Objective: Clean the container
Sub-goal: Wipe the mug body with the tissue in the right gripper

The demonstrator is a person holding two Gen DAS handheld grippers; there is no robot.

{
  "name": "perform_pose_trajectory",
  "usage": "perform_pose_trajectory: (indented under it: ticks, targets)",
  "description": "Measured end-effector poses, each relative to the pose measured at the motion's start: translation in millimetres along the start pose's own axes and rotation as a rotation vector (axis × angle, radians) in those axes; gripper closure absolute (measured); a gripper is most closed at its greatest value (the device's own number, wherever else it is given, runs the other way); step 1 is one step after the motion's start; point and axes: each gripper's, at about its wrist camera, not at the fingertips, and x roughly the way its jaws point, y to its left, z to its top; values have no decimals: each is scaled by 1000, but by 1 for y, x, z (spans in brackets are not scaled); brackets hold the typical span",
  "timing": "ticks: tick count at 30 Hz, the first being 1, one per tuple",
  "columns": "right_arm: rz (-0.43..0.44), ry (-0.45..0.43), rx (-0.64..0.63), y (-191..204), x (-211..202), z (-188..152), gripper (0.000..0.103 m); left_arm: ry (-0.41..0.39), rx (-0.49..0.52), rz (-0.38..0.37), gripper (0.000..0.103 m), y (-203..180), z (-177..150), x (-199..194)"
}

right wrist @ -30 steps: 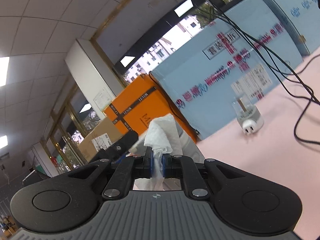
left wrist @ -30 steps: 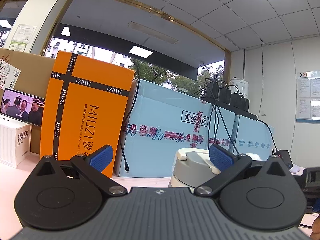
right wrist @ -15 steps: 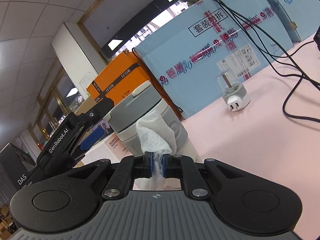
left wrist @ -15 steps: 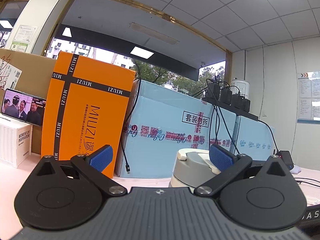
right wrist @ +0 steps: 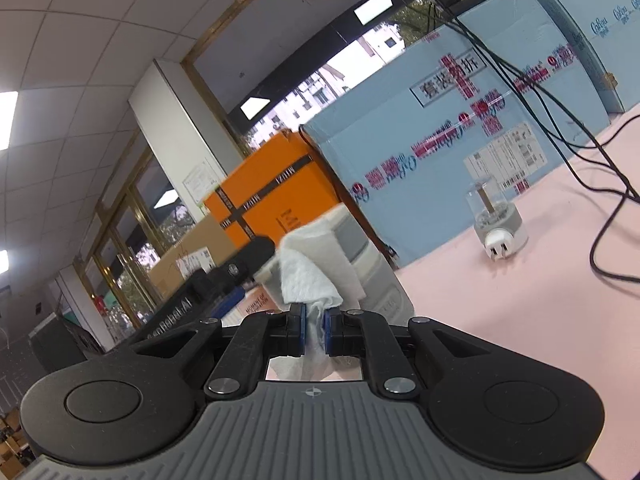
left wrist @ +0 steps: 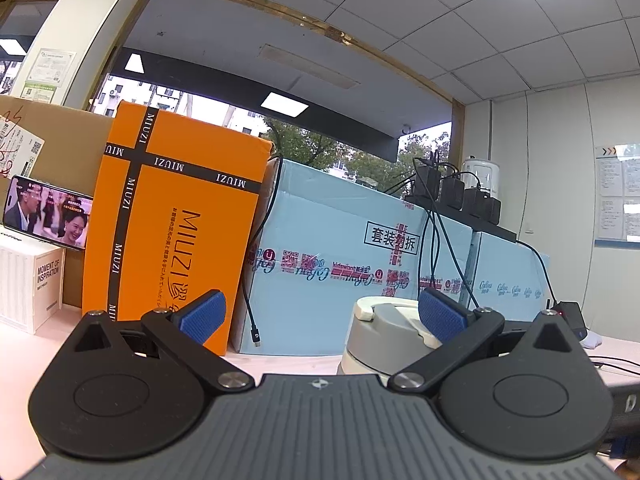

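Container [right wrist: 360,256], now blurred, half behind tissue [right wrist: 308,276]

A tall orange cardboard box [left wrist: 176,224] with black crossed bands stands on the pale pink tabletop [right wrist: 520,304]. At its 3 o'clock, touching it, is a large light-blue carton [left wrist: 340,264] with red printed tape; a black cable [left wrist: 250,304] hangs at the join. At the orange box's 9 o'clock a phone [left wrist: 46,212] showing video leans above a white ribbed box [left wrist: 28,284]. Black chargers [left wrist: 456,192] sit atop the blue carton. A small clear-domed white plug adapter [right wrist: 496,220] stands on the tabletop.
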Motion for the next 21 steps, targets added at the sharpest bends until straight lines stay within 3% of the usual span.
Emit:
perform_pose_trajectory:
  ticks: [7, 16, 21]
  targets:
    - [-42, 75, 3, -7, 7, -10, 95, -3, 7, 1, 0, -1, 0, 1]
    - [31, -35, -39, 13, -10, 11, 95, -3, 12, -6, 0, -3, 0, 0]
    - [-14, -1, -35, 7, -2, 5, 95, -4, 8, 1, 0, -2, 0, 0]
